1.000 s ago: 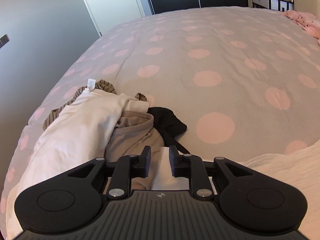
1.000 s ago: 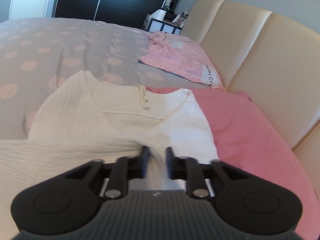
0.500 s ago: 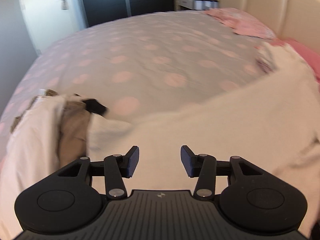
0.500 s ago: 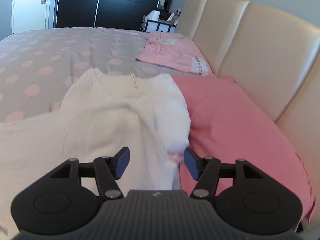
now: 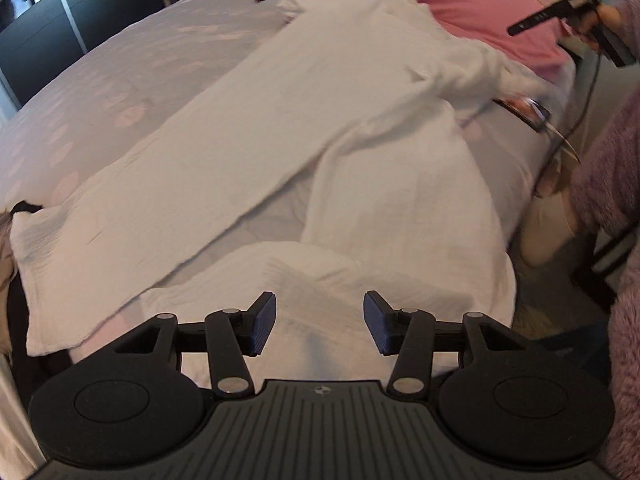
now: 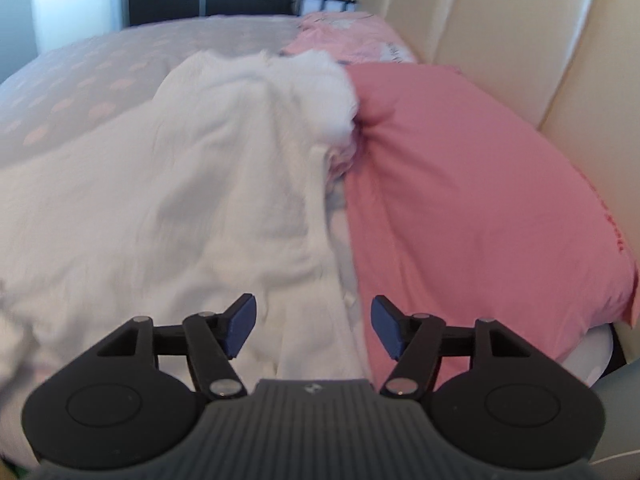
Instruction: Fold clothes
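A white crinkled garment (image 5: 280,128) lies spread along the polka-dot bed (image 5: 132,64), one long part folded over, a sleeve bunched toward the pink pillow. My left gripper (image 5: 319,326) is open and empty just above the garment's near folded edge. My right gripper (image 6: 313,325) is open and empty over the same white garment (image 6: 180,184), next to the pink pillow (image 6: 460,184). The right gripper's handle also shows in the left wrist view (image 5: 576,12), held up at the far right.
A pile of other clothes (image 5: 8,240) lies at the left edge. A phone (image 5: 524,110) lies on the bed by the sleeve. A pink folded item (image 6: 352,36) lies near the padded headboard (image 6: 500,40). The bed's edge (image 5: 520,200) drops off at right.
Both grippers let go of the white garment and opened. The left one swung right, along the bed. The garment now lies folded lengthwise.
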A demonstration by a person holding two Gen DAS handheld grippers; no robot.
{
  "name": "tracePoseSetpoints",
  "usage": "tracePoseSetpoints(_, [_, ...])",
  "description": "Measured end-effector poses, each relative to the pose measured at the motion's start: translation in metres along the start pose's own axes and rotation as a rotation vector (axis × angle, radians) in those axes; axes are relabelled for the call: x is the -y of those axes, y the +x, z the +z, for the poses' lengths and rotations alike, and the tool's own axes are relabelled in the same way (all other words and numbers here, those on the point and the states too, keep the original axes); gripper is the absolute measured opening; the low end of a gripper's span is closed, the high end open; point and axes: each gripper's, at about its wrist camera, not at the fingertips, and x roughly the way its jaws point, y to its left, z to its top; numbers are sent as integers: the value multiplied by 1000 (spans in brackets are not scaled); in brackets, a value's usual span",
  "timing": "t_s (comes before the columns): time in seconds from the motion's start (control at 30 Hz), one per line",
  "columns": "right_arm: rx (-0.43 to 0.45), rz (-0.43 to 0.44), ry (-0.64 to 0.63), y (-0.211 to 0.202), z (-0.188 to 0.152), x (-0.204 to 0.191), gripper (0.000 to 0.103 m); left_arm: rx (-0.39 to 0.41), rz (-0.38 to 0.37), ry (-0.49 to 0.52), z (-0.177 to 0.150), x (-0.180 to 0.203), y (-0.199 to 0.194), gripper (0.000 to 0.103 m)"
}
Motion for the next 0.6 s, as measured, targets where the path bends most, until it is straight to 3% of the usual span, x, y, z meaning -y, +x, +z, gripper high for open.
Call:
tracePoseSetpoints(0.13, [-30, -11, -77, 2, -21, -5, 67, -7, -42, 170, -8, 35, 7, 46])
tracePoseSetpoints(0.5, [-20, -81, -3, -4, -32, 23, 67, -30, -130, 754, -38, 133, 41, 50])
tracePoseSetpoints(0.57, [-35, -112, -12, -2, -38, 29, 67, -35, -146, 801, -43, 144, 53, 48])
tracePoseSetpoints(0.6, [-38, -125, -8, -2, -41, 33, 67, -44, -160, 802, -43, 146, 59, 38])
